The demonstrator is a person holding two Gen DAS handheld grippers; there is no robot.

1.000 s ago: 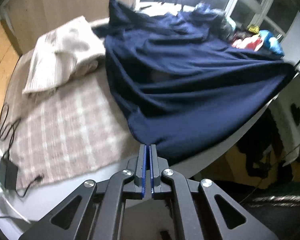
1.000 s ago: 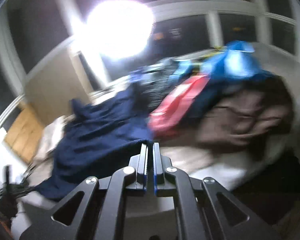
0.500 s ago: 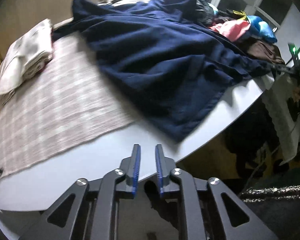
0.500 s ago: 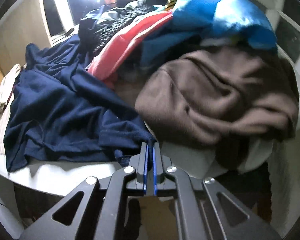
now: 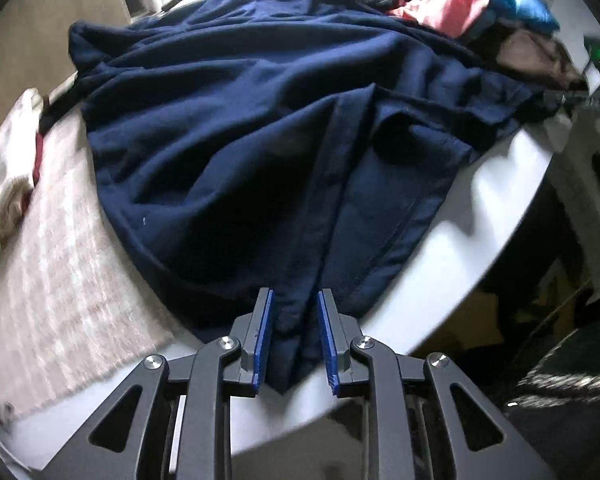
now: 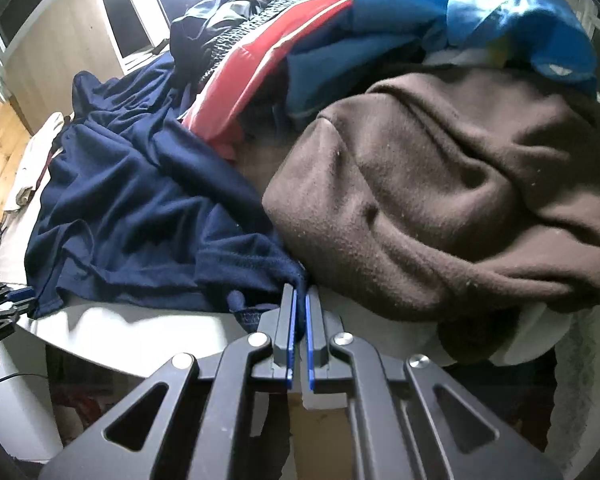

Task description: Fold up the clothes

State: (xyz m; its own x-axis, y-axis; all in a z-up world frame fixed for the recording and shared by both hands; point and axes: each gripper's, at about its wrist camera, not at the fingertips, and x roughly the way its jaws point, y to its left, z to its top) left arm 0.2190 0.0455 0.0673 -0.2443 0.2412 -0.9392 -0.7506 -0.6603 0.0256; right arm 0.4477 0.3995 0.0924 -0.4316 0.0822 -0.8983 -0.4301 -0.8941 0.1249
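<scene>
Two grippers at navy garment

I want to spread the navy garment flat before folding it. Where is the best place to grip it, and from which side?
Probably the hem at the table's near edge, approached from that side. The navy garment hangs slightly over it, with a folded corner already between the opening jaws of the left gripper. The right gripper is shut on another hem corner.
</scene>
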